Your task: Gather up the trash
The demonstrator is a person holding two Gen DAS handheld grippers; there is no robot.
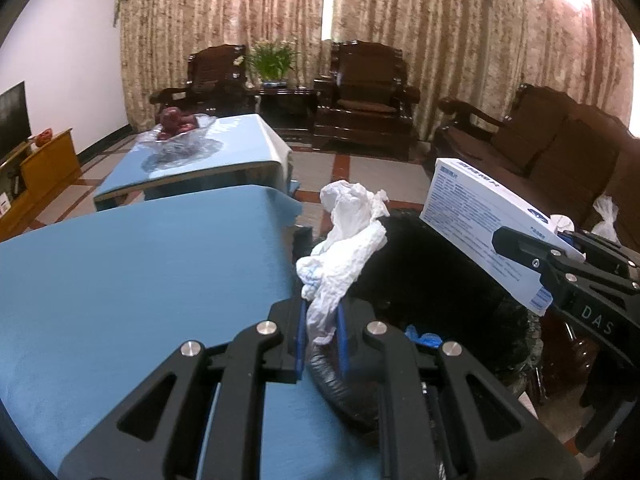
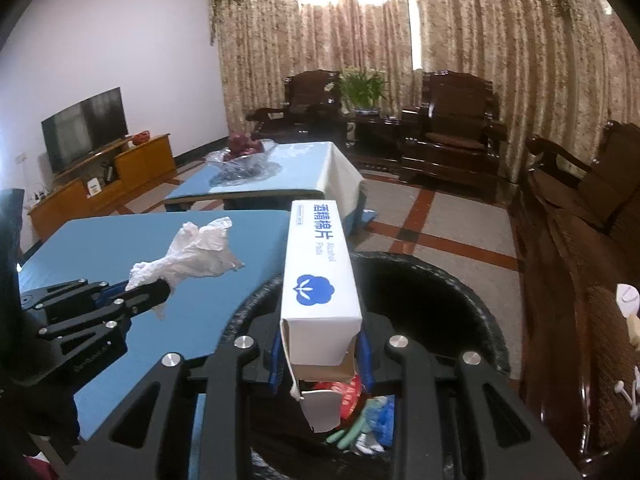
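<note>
I hold two items of trash. The crumpled white tissue (image 1: 346,248) is clamped between the blue pads of my left gripper (image 1: 322,336); the jaws are closed tight on its lower end, and the rest of the tissue stands up above the fingers. In the left wrist view it sits at the edge of the blue table (image 1: 140,264), beside the rim of the trash bin (image 1: 460,276).

The alcohol pads box (image 2: 320,276), white with a blue cotton emblem and its near end flap torn open, is gripped across its width by my right gripper (image 2: 320,354). The jaws are closed on the box sides, and the box points forward over the bin opening.

The bin (image 2: 432,308) is lined with a black bag. Inside it I see a red wrapper (image 2: 346,394), a pale green glove (image 2: 352,428) and blue plastic (image 2: 384,416).

Further out, a second blue table (image 2: 296,176) carries a glass bowl of red fruit (image 2: 244,148). Dark wooden armchairs (image 2: 456,132) and a potted plant (image 2: 364,88) stand before patterned curtains (image 2: 460,28). A television (image 2: 84,128) rests on a wooden cabinet (image 2: 100,184) at the left wall.
</note>
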